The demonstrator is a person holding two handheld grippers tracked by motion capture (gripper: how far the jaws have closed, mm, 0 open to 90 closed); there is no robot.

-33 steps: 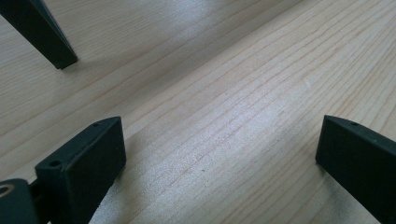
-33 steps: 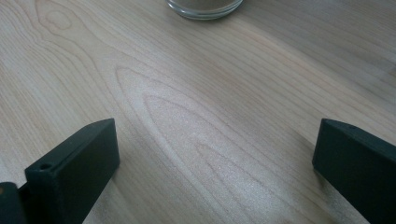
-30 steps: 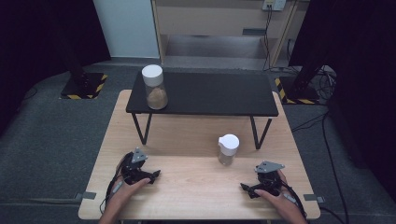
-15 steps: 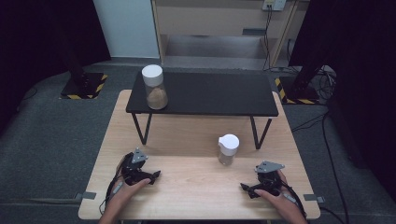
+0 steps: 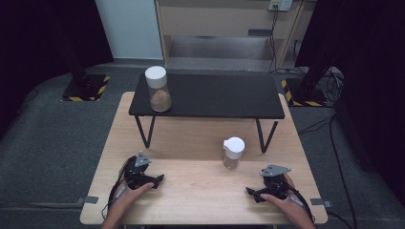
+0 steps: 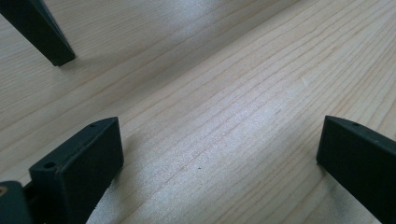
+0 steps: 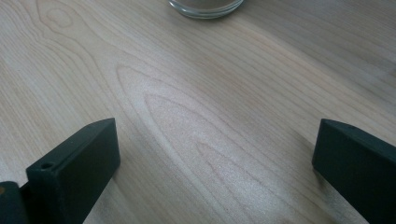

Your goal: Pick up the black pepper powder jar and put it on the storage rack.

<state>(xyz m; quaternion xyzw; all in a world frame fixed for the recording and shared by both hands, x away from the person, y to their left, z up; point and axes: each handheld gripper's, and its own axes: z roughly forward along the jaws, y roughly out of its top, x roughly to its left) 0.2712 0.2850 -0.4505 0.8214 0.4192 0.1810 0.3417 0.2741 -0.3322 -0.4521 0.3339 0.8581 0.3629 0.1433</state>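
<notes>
Two clear jars with white lids hold brown powder. The taller jar (image 5: 158, 89) stands on the left end of a black raised shelf (image 5: 215, 98). The shorter jar (image 5: 233, 152) stands on the wooden table (image 5: 200, 191) in front of the shelf's right leg; its glass base (image 7: 206, 6) shows at the top of the right gripper view. My left gripper (image 5: 157, 180) rests on the table at the near left, open, with bare wood between its jaws (image 6: 219, 154). My right gripper (image 5: 251, 192) rests at the near right, open, with nothing between its jaws (image 7: 215, 158).
A black shelf leg (image 6: 39, 30) stands ahead of the left gripper. The shelf spans the far half of the table on thin legs (image 5: 144, 131). Dark floor, stands with yellow-black tape (image 5: 86, 88) and cables (image 5: 329, 81) surround the table.
</notes>
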